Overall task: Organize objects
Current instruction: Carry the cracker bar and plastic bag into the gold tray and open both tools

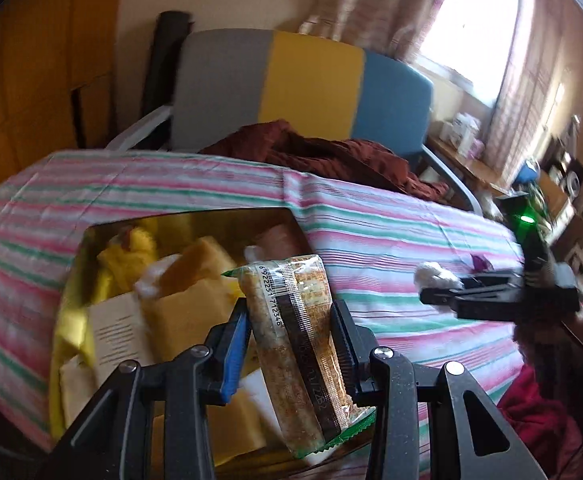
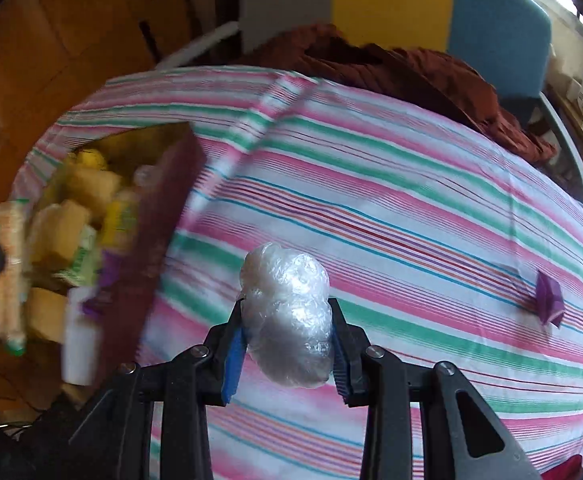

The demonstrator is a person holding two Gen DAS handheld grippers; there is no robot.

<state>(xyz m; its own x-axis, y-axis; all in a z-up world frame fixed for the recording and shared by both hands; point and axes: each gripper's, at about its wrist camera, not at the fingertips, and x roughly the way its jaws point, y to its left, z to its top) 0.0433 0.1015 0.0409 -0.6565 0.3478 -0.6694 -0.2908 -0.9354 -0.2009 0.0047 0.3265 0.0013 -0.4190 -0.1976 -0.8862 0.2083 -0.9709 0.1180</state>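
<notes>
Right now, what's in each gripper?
Left gripper: closed on a wrapped snack bar, above the open box.
Right gripper: closed on a crumpled clear plastic ball, above the striped cloth.

One snack bar, one plastic wad, one purple packet.

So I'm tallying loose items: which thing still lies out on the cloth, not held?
The small purple packet, alone on the striped cloth; everything else is boxed or gripped.
</notes>
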